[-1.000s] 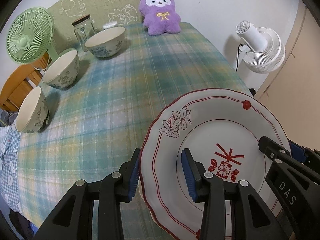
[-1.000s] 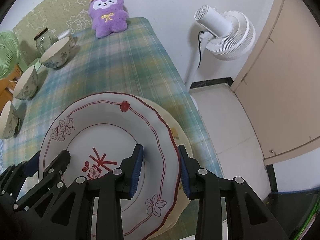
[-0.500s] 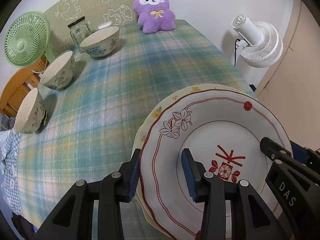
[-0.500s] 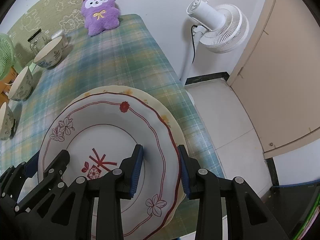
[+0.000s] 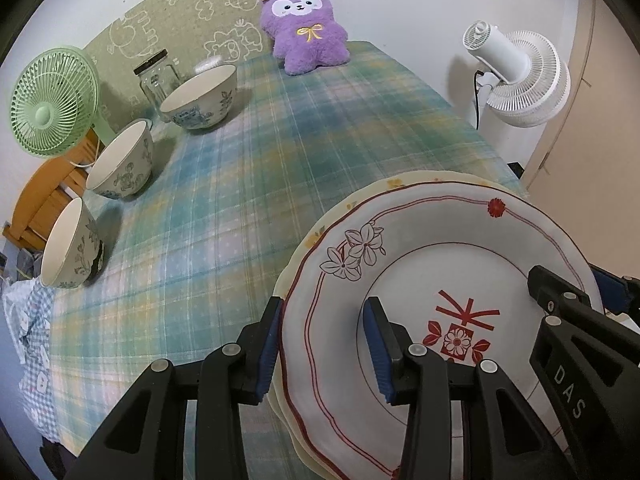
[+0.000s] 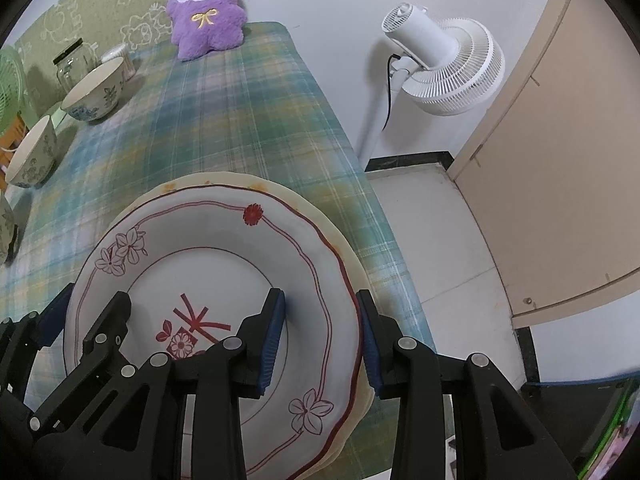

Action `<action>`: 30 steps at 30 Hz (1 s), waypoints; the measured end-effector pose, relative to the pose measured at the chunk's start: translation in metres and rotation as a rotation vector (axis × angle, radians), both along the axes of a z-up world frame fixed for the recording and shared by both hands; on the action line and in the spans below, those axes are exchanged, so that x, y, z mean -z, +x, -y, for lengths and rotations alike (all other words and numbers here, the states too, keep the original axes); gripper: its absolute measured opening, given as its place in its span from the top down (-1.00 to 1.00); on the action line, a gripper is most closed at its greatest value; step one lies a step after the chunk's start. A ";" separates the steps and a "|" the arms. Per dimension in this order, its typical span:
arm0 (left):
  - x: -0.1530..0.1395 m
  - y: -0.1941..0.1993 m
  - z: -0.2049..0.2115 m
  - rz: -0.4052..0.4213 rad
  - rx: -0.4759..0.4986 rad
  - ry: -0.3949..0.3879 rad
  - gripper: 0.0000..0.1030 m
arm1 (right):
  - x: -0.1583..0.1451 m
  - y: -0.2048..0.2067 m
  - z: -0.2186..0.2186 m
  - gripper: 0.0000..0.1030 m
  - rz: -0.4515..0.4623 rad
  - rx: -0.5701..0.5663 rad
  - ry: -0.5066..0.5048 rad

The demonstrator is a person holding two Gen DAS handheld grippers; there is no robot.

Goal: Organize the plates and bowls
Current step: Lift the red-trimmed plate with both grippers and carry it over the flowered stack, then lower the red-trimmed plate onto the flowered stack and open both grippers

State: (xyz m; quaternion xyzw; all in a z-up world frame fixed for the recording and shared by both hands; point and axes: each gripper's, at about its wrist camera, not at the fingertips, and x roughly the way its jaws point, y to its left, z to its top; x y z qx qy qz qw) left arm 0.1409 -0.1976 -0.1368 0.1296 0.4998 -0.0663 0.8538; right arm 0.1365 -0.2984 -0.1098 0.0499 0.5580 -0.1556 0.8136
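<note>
A white plate with red trim and a red motif (image 5: pixel 440 248) (image 6: pixel 208 240) lies on a cream plate (image 5: pixel 400 184) (image 6: pixel 352 264) at the table's near right corner. My left gripper (image 5: pixel 320 340) is open, its jaws straddling the red plate's left rim. My right gripper (image 6: pixel 320 336) is open, its jaws straddling the right rim of both plates. Three patterned bowls stand along the table's left side: far (image 5: pixel 200 100), middle (image 5: pixel 120 160), near (image 5: pixel 70 252).
A plaid cloth (image 5: pixel 260 160) covers the table. A purple plush (image 5: pixel 306 28), a glass jar (image 5: pixel 156 78) and a green fan (image 5: pixel 52 102) stand at the back and left. A white floor fan (image 6: pixel 444 68) stands off the right edge, beside a beige door.
The red plate has come down onto the cream plate, which now shows under its rim. Both grippers moved with it and still straddle the rims.
</note>
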 end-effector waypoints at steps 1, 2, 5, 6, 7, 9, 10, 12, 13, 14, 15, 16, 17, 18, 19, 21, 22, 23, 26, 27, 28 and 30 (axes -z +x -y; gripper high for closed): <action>0.001 0.000 0.001 -0.002 0.002 0.006 0.22 | 0.000 0.001 -0.001 0.23 -0.003 -0.001 -0.004; 0.001 0.000 0.002 0.001 0.008 0.017 0.22 | 0.000 0.002 -0.001 0.22 -0.005 -0.004 -0.009; 0.002 -0.001 0.004 0.009 0.018 0.028 0.22 | 0.002 0.004 -0.003 0.19 -0.008 -0.013 -0.020; 0.002 -0.001 0.004 0.007 0.018 0.022 0.21 | 0.002 0.004 -0.004 0.18 -0.009 -0.016 -0.023; 0.002 -0.001 0.004 0.006 0.020 0.019 0.21 | 0.002 0.004 -0.004 0.17 -0.009 -0.020 -0.028; 0.002 -0.001 0.005 0.008 0.022 0.021 0.20 | 0.002 0.003 -0.004 0.16 -0.007 -0.020 -0.026; 0.002 -0.001 0.005 0.009 0.023 0.020 0.19 | 0.002 0.003 -0.004 0.16 -0.007 -0.021 -0.029; 0.002 0.000 0.004 0.009 0.022 0.014 0.18 | 0.002 0.002 -0.004 0.15 -0.006 -0.019 -0.028; 0.003 -0.001 0.003 0.009 0.022 0.009 0.17 | 0.002 0.002 -0.004 0.15 -0.007 -0.022 -0.027; 0.003 -0.001 0.003 0.008 0.023 0.003 0.16 | 0.002 0.003 -0.004 0.12 -0.007 -0.022 -0.023; 0.002 -0.001 0.002 0.007 0.023 -0.004 0.16 | 0.002 0.002 -0.004 0.06 -0.004 -0.022 -0.014; 0.002 -0.002 0.001 0.006 0.023 -0.011 0.16 | 0.002 0.002 -0.002 -0.02 -0.002 -0.020 -0.006; 0.002 -0.002 0.001 0.006 0.024 -0.015 0.16 | 0.002 0.002 -0.001 -0.04 -0.005 -0.016 0.003; 0.002 -0.002 0.001 0.003 0.024 -0.021 0.12 | 0.002 0.002 0.000 -0.09 -0.003 -0.014 0.012; 0.001 -0.002 0.000 0.001 0.021 -0.029 0.12 | 0.002 0.002 0.001 -0.11 -0.001 -0.014 0.017; 0.000 -0.002 -0.002 -0.004 0.018 -0.042 0.11 | 0.002 0.003 0.003 -0.18 -0.006 -0.007 0.028; 0.000 -0.003 -0.002 -0.007 0.017 -0.048 0.10 | 0.002 0.003 0.004 -0.21 -0.009 -0.001 0.033; -0.001 -0.003 -0.004 -0.013 0.017 -0.061 0.09 | 0.001 0.003 0.004 -0.21 -0.011 0.003 0.037; -0.003 -0.002 -0.010 -0.041 0.006 -0.112 -0.05 | -0.003 0.001 0.005 -0.22 -0.008 0.012 0.037; -0.004 -0.003 -0.012 -0.045 0.002 -0.122 -0.10 | -0.004 0.000 0.004 -0.24 -0.007 0.013 0.038; -0.006 -0.003 -0.015 -0.048 -0.001 -0.130 -0.11 | -0.006 -0.001 0.004 -0.27 -0.005 0.014 0.041; -0.009 -0.004 -0.017 -0.046 -0.001 -0.133 -0.13 | -0.011 -0.004 0.002 -0.35 0.003 0.015 0.035</action>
